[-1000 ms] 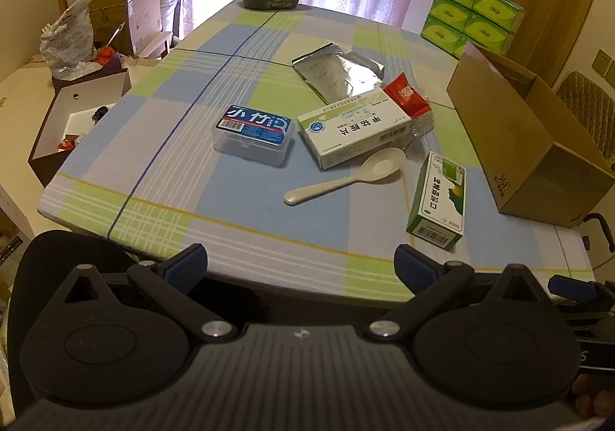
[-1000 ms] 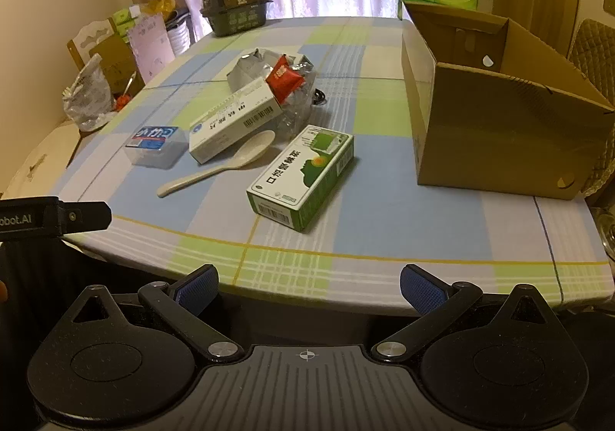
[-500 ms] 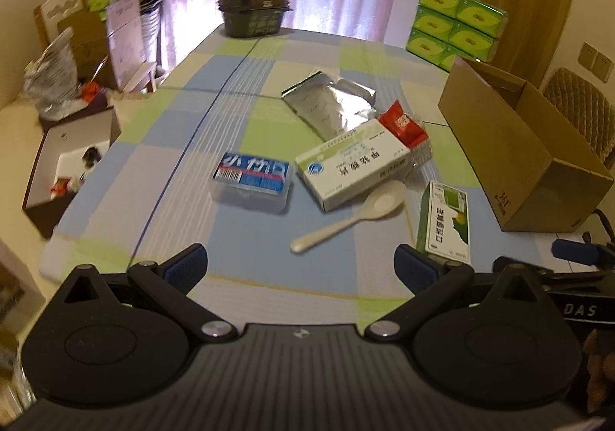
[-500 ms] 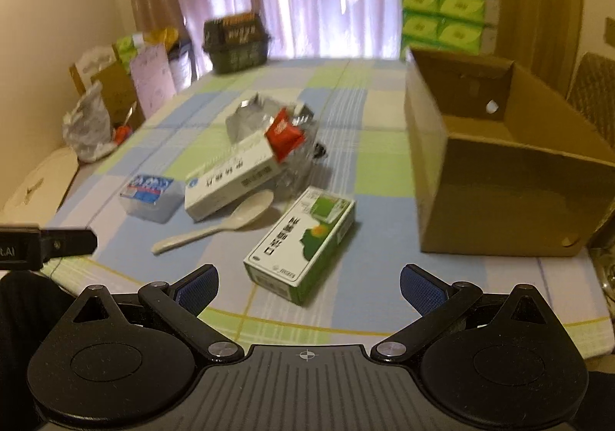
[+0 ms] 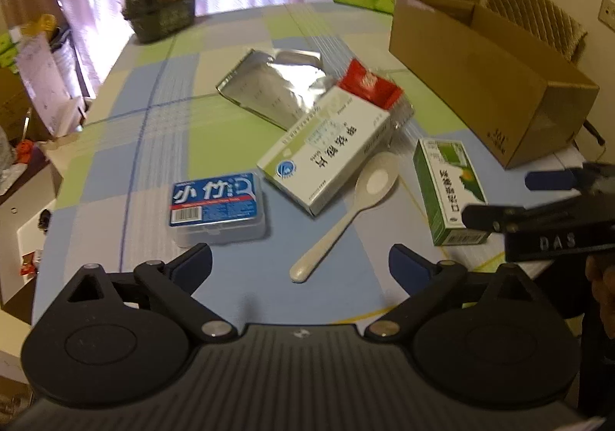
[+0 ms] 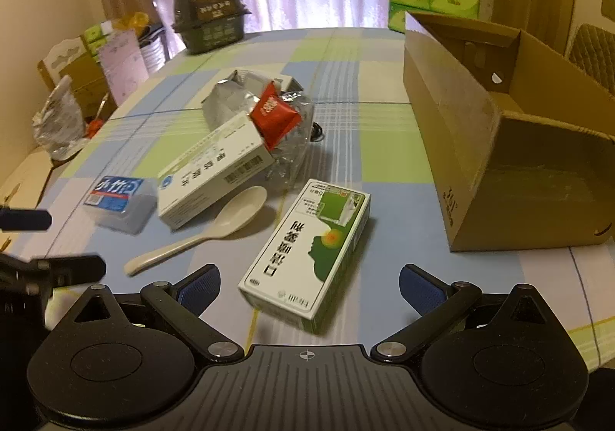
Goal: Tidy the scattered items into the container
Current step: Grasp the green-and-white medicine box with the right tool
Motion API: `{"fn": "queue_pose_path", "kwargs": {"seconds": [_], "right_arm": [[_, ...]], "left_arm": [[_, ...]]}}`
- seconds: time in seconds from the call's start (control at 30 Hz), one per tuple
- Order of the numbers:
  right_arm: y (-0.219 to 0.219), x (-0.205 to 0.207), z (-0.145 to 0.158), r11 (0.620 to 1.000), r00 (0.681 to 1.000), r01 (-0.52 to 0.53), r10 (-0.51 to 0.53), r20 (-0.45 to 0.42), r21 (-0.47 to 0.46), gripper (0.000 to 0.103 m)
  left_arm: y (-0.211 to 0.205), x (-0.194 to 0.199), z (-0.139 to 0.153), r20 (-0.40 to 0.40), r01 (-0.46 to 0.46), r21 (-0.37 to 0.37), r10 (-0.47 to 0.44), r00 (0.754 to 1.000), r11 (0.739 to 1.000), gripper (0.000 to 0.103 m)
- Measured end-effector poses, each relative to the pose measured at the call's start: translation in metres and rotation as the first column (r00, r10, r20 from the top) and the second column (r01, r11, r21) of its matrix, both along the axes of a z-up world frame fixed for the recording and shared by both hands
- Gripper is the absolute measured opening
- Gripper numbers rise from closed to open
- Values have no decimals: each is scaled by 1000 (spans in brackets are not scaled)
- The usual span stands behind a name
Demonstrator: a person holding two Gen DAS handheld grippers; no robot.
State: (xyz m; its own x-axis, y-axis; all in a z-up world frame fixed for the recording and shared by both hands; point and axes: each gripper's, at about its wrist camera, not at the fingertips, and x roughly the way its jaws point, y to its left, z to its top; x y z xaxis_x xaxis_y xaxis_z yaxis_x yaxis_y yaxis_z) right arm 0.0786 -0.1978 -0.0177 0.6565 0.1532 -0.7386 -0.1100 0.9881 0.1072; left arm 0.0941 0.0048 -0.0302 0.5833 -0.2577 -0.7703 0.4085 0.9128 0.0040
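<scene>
Two hand-held grippers are hovering over the near edge of a checked tablecloth, both spread wide and carrying nothing. The left gripper (image 5: 300,266) is facing the cream spoon (image 5: 348,210), while the right gripper (image 6: 309,287) is lining up with the green-and-white carton (image 6: 307,252), which is lying flat just ahead of its blue pads (image 6: 200,285).

None of the clutter is in the cardboard box (image 6: 480,146) yet; the box is standing open-topped along the table's right edge. The scattered items are sitting in a loose cluster toward the middle of the table (image 6: 346,131): a clear case with a blue label (image 5: 217,206) nearest the left edge, a long white medicine box (image 5: 326,154) leaning over a crinkled clear wrapper, a red sachet (image 5: 369,85) resting on its far end, and a silver foil pouch (image 5: 269,89) behind.

The green carton is looking light and stiff, probably easiest to pinch across its narrow width at mid-length, gently enough not to crush the thin card. The spoon is looking hard and smooth, likely to slip; its slim handle is offering the surest hold. The foil pouch and sachet are appearing limp and are likely to need an edge grip.
</scene>
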Motion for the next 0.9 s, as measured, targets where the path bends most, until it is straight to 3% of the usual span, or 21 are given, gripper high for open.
{"fn": "queue_pose_path", "kwargs": {"seconds": [0.27,0.3,0.33,0.53,0.57,0.67,0.9], "right_arm": [[7,23,-17,1000,999,15,-15,-29,-13,103],[9,25,-18,1000,1000,5,-6,-29,-23,99],[10,27,-20,1000,999,-12,11,-32,-26,80],[9,36,-27,998,998,-21,18,-54,-53,76],[7,36,-27,998,998,-16,13,-56,-55,68],[-1,34,-25,998,998,-25,22,-53,-56,58],[-20,17,-22,998,997,-44,41,-59,-41,58]], "left_arm": [[-6,21,-20,-36,31,-18,-32,999,999,92],[-8,23,-23,-35,38,-7,-38,999,999,92],[-10,26,-26,-33,45,8,-45,998,999,92],[-15,40,-38,-43,84,41,-82,996,996,84],[-16,41,-40,-47,92,43,-90,995,995,83],[-22,44,-45,-51,118,54,-116,992,991,81],[-37,45,-53,-54,168,101,-163,985,981,56]]}}
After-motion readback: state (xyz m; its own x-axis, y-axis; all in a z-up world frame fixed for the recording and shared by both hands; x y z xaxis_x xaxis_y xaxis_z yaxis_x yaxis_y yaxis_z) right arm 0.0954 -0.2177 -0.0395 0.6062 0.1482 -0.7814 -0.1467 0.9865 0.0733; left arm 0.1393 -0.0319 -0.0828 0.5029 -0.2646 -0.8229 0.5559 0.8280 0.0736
